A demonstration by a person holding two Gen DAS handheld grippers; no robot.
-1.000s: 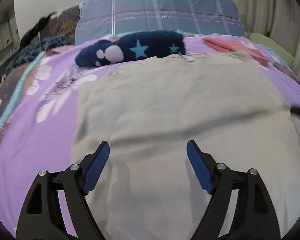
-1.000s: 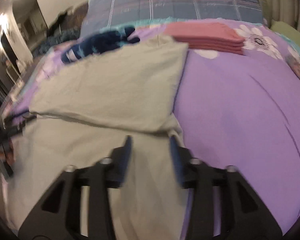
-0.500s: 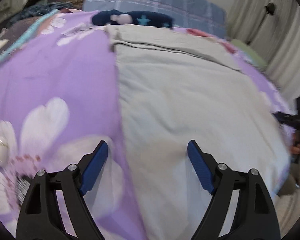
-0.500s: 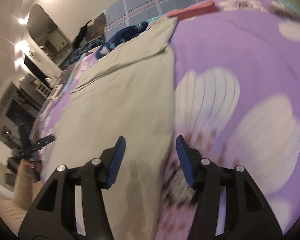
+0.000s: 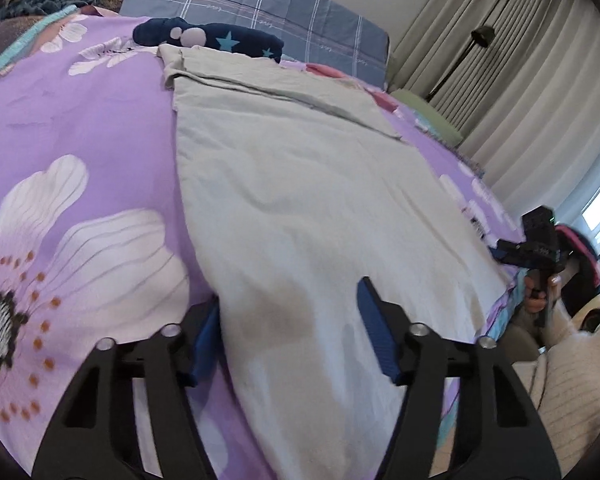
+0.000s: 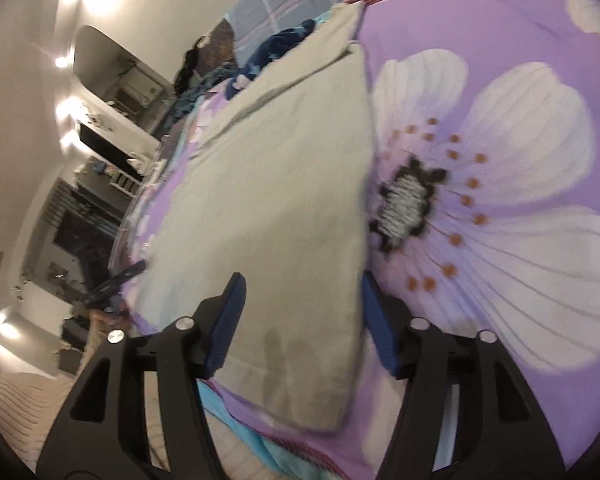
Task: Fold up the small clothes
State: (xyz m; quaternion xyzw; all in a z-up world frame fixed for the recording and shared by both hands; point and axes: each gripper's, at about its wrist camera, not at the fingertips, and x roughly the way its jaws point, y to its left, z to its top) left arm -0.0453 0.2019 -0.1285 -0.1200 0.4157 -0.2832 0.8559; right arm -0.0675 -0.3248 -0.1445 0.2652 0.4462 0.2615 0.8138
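Pale grey garment point(image 5: 300, 200) lies flat along the purple floral bedspread point(image 5: 80, 120), far end folded over. Left gripper point(image 5: 288, 340) and right gripper point(image 6: 302, 320) both gape, straddling its near corners, gripping nothing. Only the left view shows curtains point(image 5: 500, 80).

garment point(image 5: 300, 200): plain pale grey-beige, centre frame | bedspread point(image 5: 80, 120): purple, large white flowers, orange-dotted dark centres | pillow point(image 5: 260, 4): blue-grey plaid, top | bundle point(image 5: 220, 40): navy, light-blue stars, upper left | curtains point(image 5: 500, 60): grey-beige, upper right | gripper pads point(image 6: 226, 320): blue on black, bottom
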